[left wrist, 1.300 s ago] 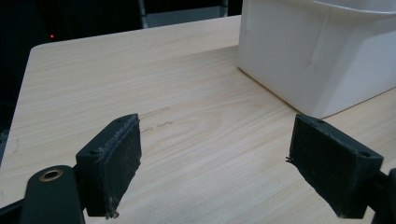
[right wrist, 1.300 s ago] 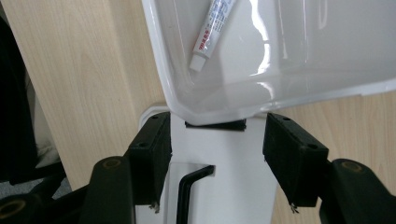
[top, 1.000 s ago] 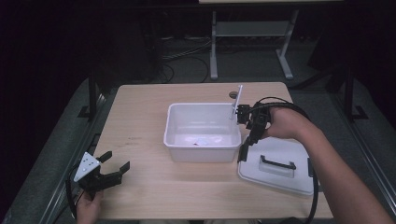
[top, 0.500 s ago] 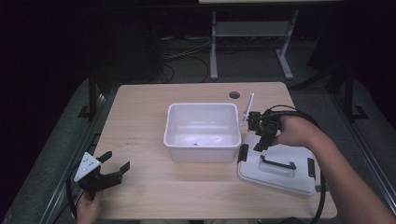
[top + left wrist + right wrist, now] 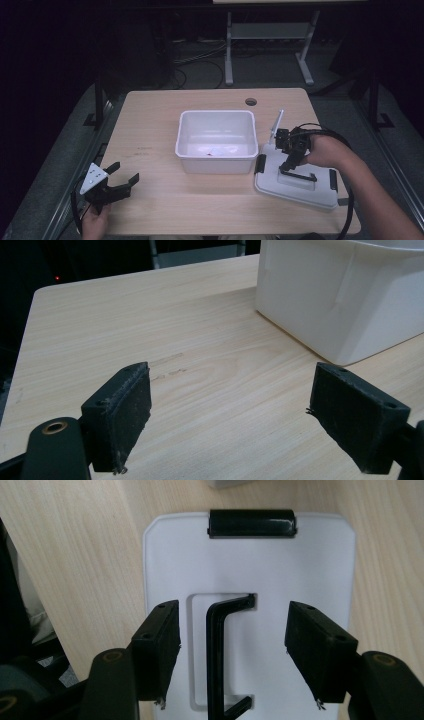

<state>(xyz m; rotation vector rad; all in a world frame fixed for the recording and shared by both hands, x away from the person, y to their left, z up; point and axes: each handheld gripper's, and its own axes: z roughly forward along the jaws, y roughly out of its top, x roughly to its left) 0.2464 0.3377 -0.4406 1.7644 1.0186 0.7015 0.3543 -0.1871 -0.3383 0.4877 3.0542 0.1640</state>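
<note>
White plastic lid [image 5: 295,182] with a black handle [image 5: 220,655] lay on the wooden counter [image 5: 150,130] just right of the unlabelled white bin [image 5: 216,140], the right gripper [image 5: 290,162] hovering with fingers wide astride the handle, while the left gripper [image 5: 120,182] idled wide open.

Dim room, one lit wooden tabletop [image 5: 165,130]

Darkness surrounds it; a grey floor [image 5: 260,70] beyond carries loose cables [image 5: 197,55] and a pale metal stand [image 5: 270,35]; a round hole [image 5: 251,102] pierces the far edge.
</note>
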